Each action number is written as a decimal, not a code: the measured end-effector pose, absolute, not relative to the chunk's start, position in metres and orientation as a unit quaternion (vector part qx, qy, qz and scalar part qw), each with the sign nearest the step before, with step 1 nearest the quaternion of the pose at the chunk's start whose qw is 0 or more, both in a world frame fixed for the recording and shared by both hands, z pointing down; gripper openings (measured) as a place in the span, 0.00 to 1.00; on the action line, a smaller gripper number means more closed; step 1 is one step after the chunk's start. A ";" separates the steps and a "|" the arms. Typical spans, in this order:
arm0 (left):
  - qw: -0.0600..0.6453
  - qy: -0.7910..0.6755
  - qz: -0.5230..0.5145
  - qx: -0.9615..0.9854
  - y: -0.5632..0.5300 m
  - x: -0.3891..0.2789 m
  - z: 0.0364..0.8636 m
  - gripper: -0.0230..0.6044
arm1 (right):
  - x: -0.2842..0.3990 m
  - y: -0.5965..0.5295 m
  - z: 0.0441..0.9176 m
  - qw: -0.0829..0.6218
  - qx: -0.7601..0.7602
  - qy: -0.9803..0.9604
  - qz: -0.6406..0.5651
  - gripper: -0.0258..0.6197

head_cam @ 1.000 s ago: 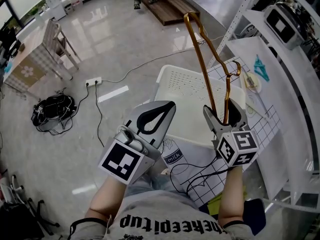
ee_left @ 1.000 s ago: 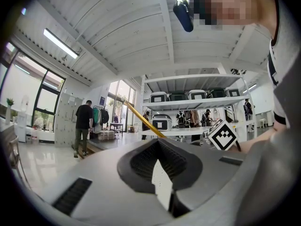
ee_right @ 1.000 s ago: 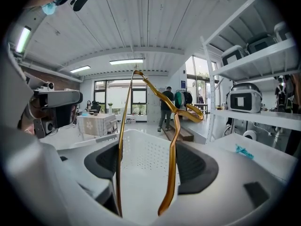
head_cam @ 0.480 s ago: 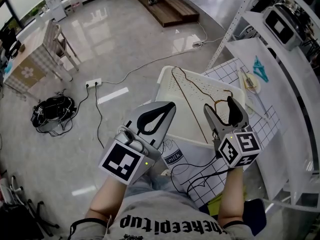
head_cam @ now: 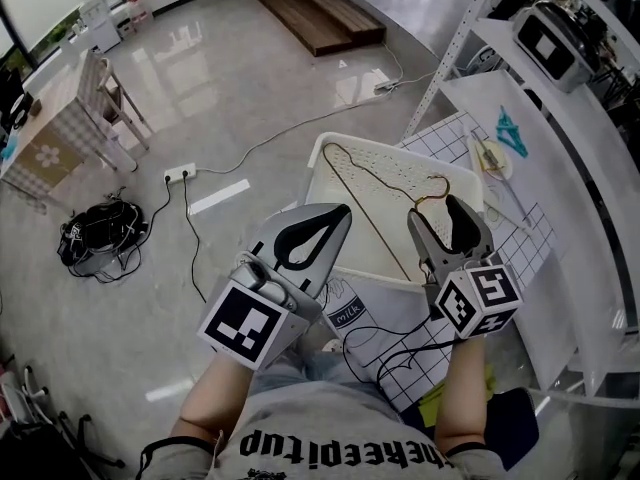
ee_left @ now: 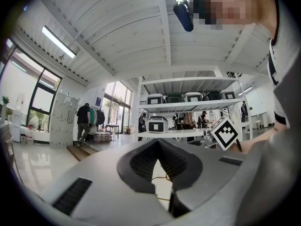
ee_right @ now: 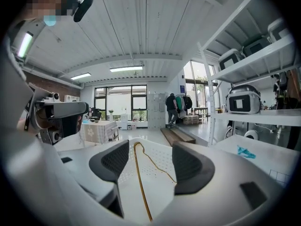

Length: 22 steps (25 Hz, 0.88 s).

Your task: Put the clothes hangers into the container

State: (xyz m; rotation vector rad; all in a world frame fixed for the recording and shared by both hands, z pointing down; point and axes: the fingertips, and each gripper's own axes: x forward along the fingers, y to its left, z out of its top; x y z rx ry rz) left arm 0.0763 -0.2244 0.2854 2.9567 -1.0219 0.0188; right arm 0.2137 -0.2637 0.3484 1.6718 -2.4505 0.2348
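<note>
Found fingers [ee_right: 113, 160] of right gripper [head_cam: 447, 226] apart and closing, gripping nothing. Logged gold wire hanger [ee_right: 141, 189] flat inside white perforated container [head_cam: 318, 176], below the pads, untouched. Found left gripper [head_cam: 338, 214] with fingertips pressed together, empty, near container's front-left corner.

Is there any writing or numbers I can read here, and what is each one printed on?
"milk": on a carton drawn on the white grid-lined mat.
Black lettering on the person's grey shirt: upside down and cut off by the frame edge, not reliably readable.
Nothing else is readable; anything on the shelves is too small.
</note>
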 end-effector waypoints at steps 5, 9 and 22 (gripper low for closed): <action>0.006 -0.311 0.003 0.950 -0.221 0.080 0.285 0.06 | 0.214 -0.254 0.345 0.087 0.571 -0.814 0.070 0.40; 0.005 -0.299 0.003 0.954 -0.217 0.083 0.284 0.06 | 0.213 -0.245 0.342 0.085 0.578 -0.809 0.065 0.33; 0.005 -0.266 -0.002 0.964 -0.202 0.090 0.282 0.06 | 0.214 -0.219 0.332 0.060 0.608 -0.789 0.064 0.15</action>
